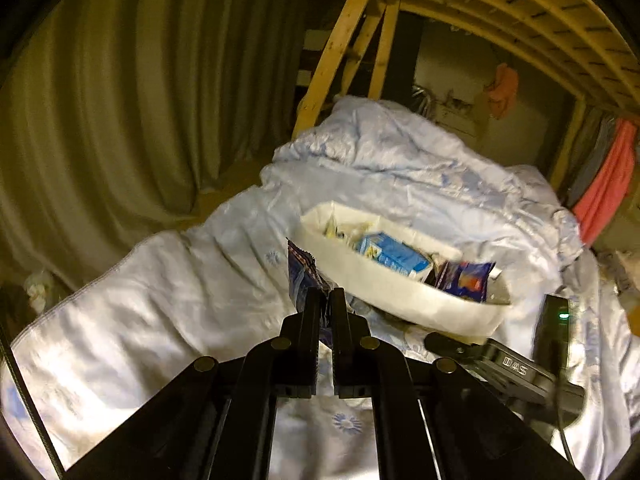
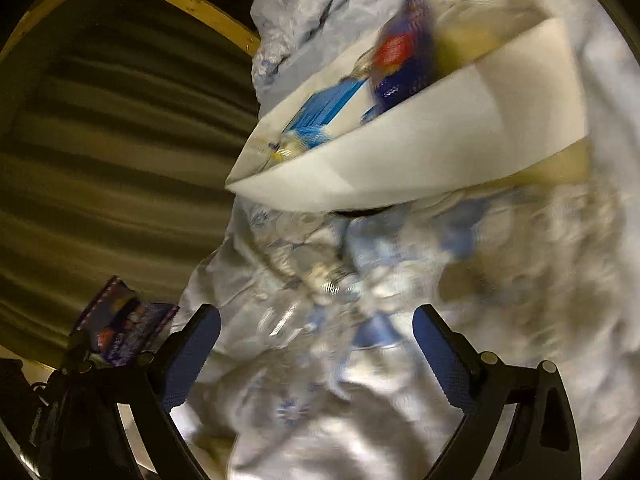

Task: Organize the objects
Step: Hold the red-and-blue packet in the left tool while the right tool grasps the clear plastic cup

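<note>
left tool point(image 1: 326, 300) pinches blue packet point(image 1: 301, 276) beside box point(image 1: 400, 288).

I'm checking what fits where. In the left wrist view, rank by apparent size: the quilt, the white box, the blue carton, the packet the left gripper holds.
1. quilt
2. white box
3. blue carton and packet: look alike; packet is nearer and partly hidden by the left gripper.

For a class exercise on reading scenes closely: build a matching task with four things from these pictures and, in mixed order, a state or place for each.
Column 1
1. left gripper
2. right gripper
3. white box
4. light blue carton

Column 2
A. lying inside the box
B. open, holding nothing
C. resting on the pale blue quilt
D. shut on a dark blue snack packet

Pairs: 1-D, 2-B, 3-C, 4-A
</note>
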`<state>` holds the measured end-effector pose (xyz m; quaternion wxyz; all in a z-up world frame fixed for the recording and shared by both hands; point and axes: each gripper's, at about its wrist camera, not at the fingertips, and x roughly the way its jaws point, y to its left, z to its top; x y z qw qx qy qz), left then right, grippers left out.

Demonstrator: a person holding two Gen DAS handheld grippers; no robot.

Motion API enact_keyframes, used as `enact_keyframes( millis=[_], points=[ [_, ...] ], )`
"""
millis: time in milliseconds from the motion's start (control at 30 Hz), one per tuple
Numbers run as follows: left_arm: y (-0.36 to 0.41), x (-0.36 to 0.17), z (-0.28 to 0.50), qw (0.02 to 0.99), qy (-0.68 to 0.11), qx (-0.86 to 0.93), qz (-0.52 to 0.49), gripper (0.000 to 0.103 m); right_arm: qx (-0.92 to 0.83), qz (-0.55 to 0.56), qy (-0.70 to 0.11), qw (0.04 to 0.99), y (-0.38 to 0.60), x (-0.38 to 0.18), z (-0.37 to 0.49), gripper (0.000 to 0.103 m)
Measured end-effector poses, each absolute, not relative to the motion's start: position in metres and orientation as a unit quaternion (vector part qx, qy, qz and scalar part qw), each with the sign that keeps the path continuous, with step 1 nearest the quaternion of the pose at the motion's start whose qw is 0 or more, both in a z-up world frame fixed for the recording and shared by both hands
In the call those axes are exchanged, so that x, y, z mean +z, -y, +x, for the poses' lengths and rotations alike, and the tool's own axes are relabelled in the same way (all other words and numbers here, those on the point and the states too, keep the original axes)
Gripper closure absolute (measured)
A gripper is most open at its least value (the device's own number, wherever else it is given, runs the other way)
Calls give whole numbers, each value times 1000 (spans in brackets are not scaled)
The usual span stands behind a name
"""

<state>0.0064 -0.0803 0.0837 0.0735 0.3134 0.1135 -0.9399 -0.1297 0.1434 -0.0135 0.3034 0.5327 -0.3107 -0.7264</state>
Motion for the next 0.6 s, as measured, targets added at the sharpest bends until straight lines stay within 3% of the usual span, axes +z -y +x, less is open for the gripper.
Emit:
enact_keyframes(
  millis=[300,433,600],
  points=[
    [151,127,16,44,-129,-940,312,98,-661,586,355,306,-66,-12,-129,6],
    [167,130,10,49,-119,-932,338,98,-650,625,333,276,-38,-34,-137,34],
    [174,125,7,44,-100,-927,359,98,-612,664,354,243,-28,-78,-148,37]
  ],
)
